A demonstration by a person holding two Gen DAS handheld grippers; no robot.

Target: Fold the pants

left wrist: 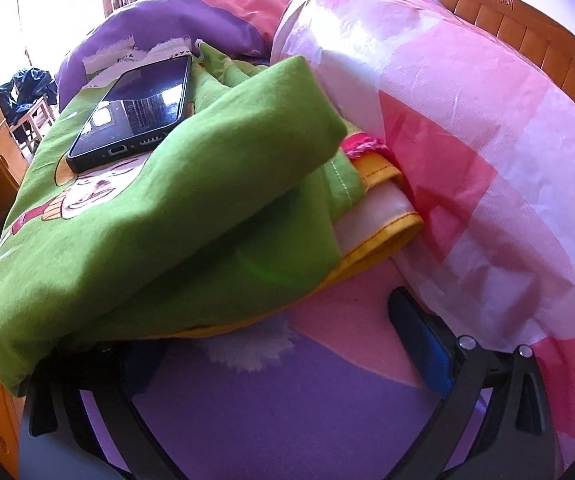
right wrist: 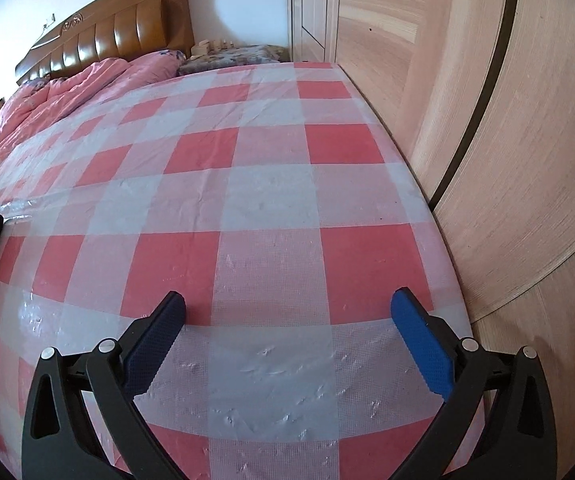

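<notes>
In the left wrist view a folded green garment with cartoon print and yellow trim lies on a pink and purple blanket. It drapes over my left gripper's left finger and hides it. The right fingertip shows bare, so the jaws stand wide apart. A black phone rests on top of the garment. In the right wrist view my right gripper is open and empty above the pink checked plastic sheet on the bed. No pants show there.
A rolled-up part of the checked sheet rises right of the garment. A wooden headboard stands at the bed's far end, with a pink quilt below it. A wooden wardrobe runs along the bed's right edge. A desk and chair stand at left.
</notes>
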